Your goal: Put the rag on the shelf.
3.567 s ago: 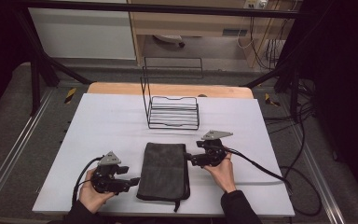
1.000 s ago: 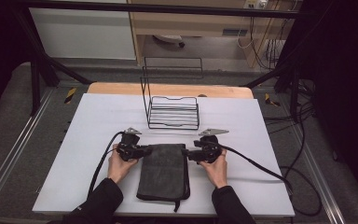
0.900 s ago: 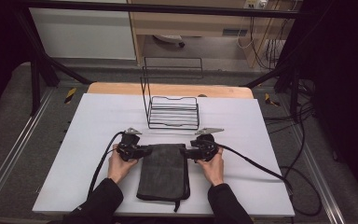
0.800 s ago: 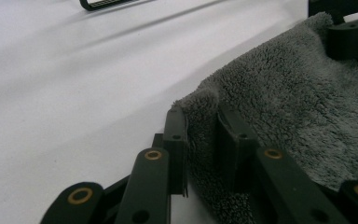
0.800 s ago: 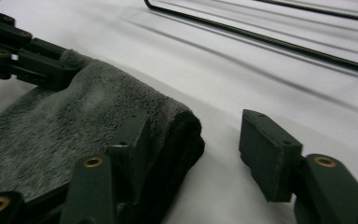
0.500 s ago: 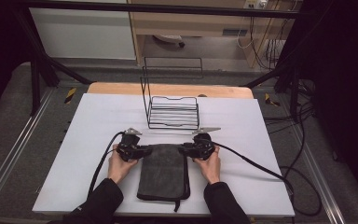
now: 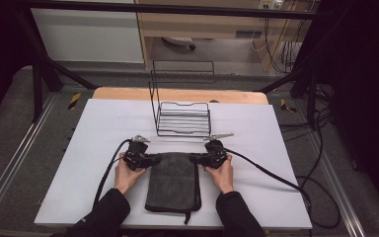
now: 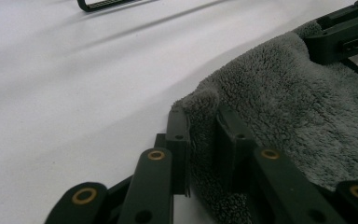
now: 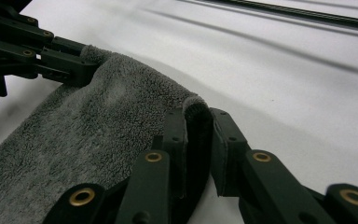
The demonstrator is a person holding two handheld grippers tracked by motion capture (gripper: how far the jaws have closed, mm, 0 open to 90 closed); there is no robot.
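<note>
1. We see a grey towel [image 7: 172, 180] lying folded on the white table [image 7: 98, 123], near the front edge, between our two hands.
2. Our left gripper [image 7: 150, 159] is at the towel's far left corner; in the left gripper view its jaws are narrow and pinch a fold of that corner [image 8: 200, 105].
3. Our right gripper [image 7: 197, 158] is at the far right corner; its jaws have just been closing, and a raised fold of towel [image 9: 196, 112] sits clamped between them.
4. A wire rack [image 7: 182, 116] stands farther back on the table, apart from the towel.
</note>
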